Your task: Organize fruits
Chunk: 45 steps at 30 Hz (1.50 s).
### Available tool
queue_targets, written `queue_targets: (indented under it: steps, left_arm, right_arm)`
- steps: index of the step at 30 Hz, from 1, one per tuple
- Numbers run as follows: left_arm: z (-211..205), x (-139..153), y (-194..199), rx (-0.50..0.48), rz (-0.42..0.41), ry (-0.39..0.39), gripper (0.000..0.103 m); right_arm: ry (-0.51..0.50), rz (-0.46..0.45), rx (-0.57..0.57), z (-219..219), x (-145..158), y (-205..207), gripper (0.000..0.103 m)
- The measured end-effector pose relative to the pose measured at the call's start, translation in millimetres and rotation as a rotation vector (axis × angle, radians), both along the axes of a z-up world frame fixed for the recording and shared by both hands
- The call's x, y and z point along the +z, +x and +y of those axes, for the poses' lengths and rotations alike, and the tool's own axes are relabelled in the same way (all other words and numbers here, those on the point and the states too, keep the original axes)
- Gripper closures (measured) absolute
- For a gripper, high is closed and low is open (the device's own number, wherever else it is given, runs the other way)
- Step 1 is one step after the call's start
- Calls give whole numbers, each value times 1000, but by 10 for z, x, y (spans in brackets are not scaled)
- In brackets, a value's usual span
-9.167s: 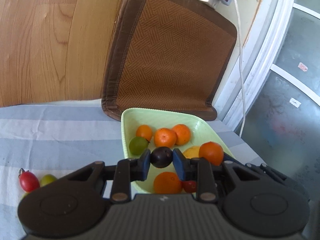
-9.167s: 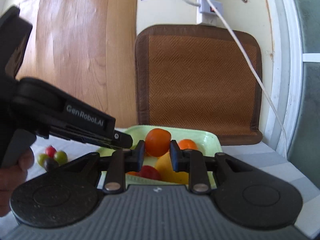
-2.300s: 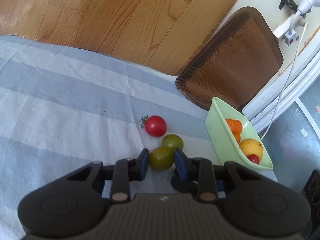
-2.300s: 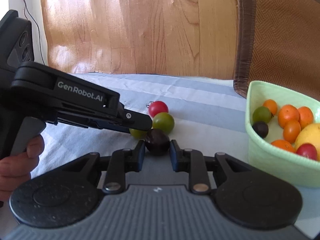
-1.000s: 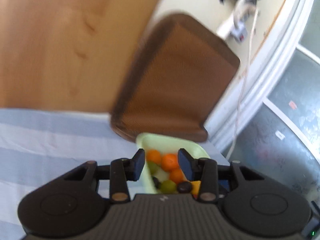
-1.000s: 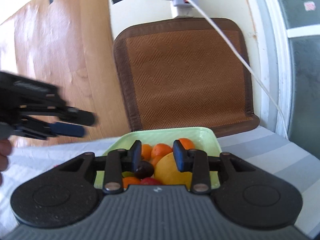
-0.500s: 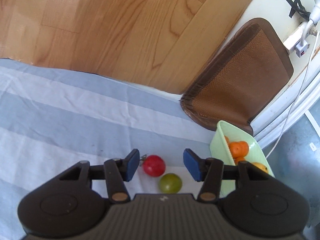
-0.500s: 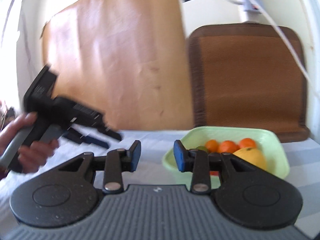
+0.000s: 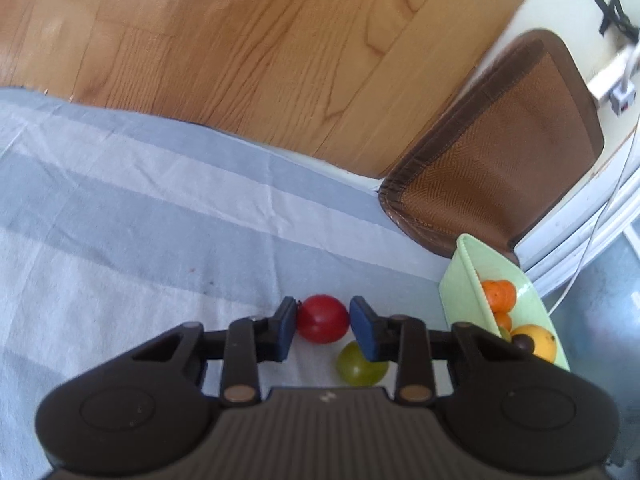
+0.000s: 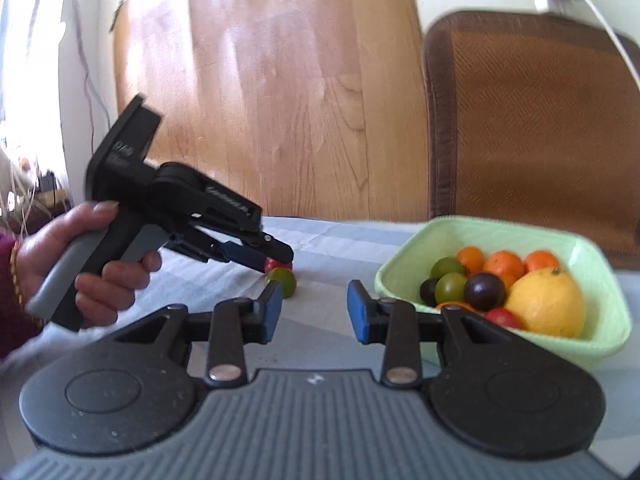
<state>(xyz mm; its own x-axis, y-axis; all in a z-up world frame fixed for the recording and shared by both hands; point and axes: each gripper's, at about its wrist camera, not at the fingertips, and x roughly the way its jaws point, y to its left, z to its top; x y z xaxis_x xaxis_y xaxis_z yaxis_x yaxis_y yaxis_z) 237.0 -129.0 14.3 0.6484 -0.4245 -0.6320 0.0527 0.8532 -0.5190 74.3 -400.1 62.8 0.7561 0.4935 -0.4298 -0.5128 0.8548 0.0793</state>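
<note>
Left tongs (image 9: 322, 326), angled downward toward the striped cloth (image 9: 140, 216) on the bench, with the jaws just closed in on a red tomato (image 9: 322, 319); both blue pads (image 9: 286, 330) sit against its sides, and the tomato appears to rest on the cloth. A green tomato (image 9: 360, 365) lies just beside it, nearer and slightly to the right, partly under the right-hand finger. In the right wrist view the same tool appears at left: a hand (image 10: 80, 260) wraps its grey handle from behind, index finger curled at the front of the grip, body sloping down to the right so that the tips meet the red tomato (image 10: 274, 264), with the green one (image 10: 285, 282) directly in front. Right tongs (image 10: 313, 310), held only slightly below level above the cloth, jaws partly open with nothing between them. To the right stands the pale green bowl (image 10: 600, 344), holding small oranges (image 10: 504, 262), two green tomatoes (image 10: 450, 286), two dark plums (image 10: 483, 290), a lemon (image 10: 546, 302) and a red tomato (image 10: 500, 316). A brown woven mat (image 10: 540, 128) leans upright behind the bowl.
</note>
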Motion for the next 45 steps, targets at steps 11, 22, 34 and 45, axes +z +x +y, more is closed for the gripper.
queue_targets:
  steps: [11, 22, 34, 45]
  left_arm:
    - [459, -74, -365, 49, 23, -128, 73]
    - [278, -83, -797, -26, -13, -120, 73]
    - [694, -113, -945, 81, -70, -106, 73]
    - [785, -174, -862, 101, -36, -186, 73]
  right_arm:
    - [-146, 171, -2, 943, -193, 641, 63]
    - [-139, 187, -66, 615, -184, 163, 94]
    - [-19, 180, -198, 1211, -57, 1173, 48]
    - [-178, 259, -387, 1677, -442, 2361, 64]
